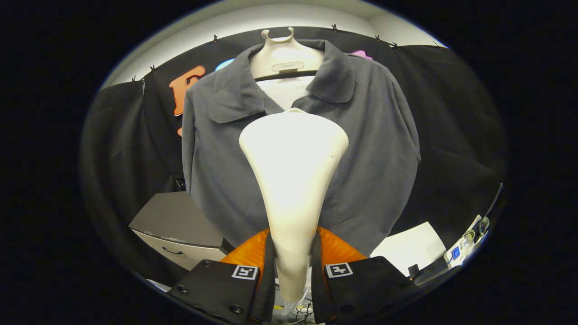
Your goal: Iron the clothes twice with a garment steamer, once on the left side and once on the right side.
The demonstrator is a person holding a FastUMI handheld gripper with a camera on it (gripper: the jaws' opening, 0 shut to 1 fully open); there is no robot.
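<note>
I had the claw (292, 253) clenched on the steamer (293, 180), both fingers pressed against the narrow handle from either side, so that the head rose straight ahead of them and widened above. I judged the low grip sensible: it left the broad head free to meet cloth and kept the fingers clear of any steam. The head stood upright and roughly on the midline of the shirt (375, 149), its top just under the open collar (334, 72), covering the placket from my view. Whether its face touched the fabric or hung just off it I could not tell, since I looked at its back. The grey shirt hung on a pale hanger (282, 56) against the black booth wall, front toward me, which kept both halves flat and reachable for vertical strokes. From this central position neither the left nor the right side looked favoured, so I took it as a start or a change-over between passes. Beyond the shirt, low to the left, sat a grey box (176, 221), and low to the right a white sheet (413, 248) on the surface, both well apart from the steamer.
</note>
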